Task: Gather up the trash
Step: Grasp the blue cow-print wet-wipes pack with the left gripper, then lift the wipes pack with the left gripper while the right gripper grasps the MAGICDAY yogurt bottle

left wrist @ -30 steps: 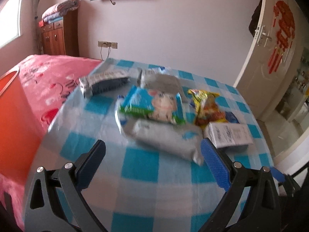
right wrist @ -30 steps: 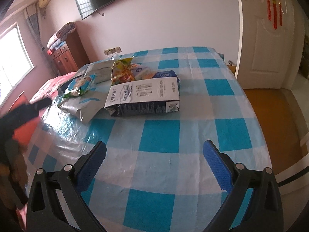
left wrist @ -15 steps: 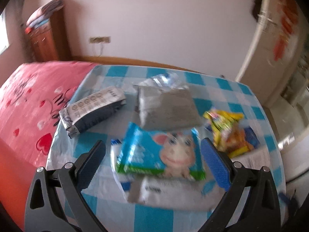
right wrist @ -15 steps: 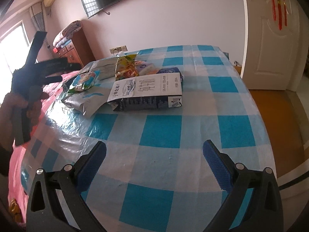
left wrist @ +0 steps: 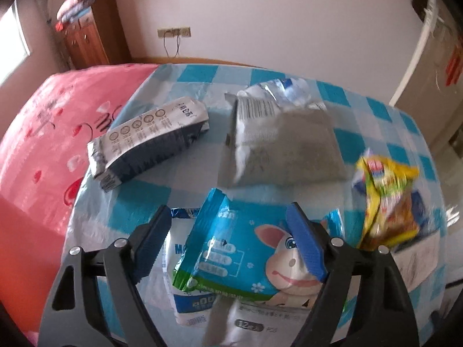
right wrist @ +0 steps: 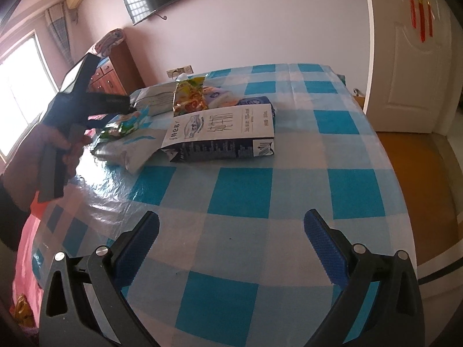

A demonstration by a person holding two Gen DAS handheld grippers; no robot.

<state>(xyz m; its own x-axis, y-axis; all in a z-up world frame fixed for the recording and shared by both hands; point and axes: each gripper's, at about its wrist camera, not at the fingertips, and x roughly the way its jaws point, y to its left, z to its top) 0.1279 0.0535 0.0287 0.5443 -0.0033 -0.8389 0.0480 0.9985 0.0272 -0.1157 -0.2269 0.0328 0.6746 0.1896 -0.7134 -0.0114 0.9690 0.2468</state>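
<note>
My left gripper (left wrist: 228,241), jaws just closing, straddles the blue cartoon-cow wrapper (left wrist: 246,257) without pressing; grey foil pouch (left wrist: 286,147) beyond. My right gripper (right wrist: 231,240) is wide open and holds nothing.

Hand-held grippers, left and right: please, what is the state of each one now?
Left hand-held gripper: jaws just been closing around the blue cartoon wrapper, not yet pressing it.
Right hand-held gripper: open, holding nothing.

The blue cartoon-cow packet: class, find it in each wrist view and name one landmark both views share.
Left wrist view: blue cartoon-cow packet at bottom centre, between the left gripper jaws.
Right wrist view: same packet at middle left, under that gripper.
Shared landmark: yellow snack wrapper.
</note>
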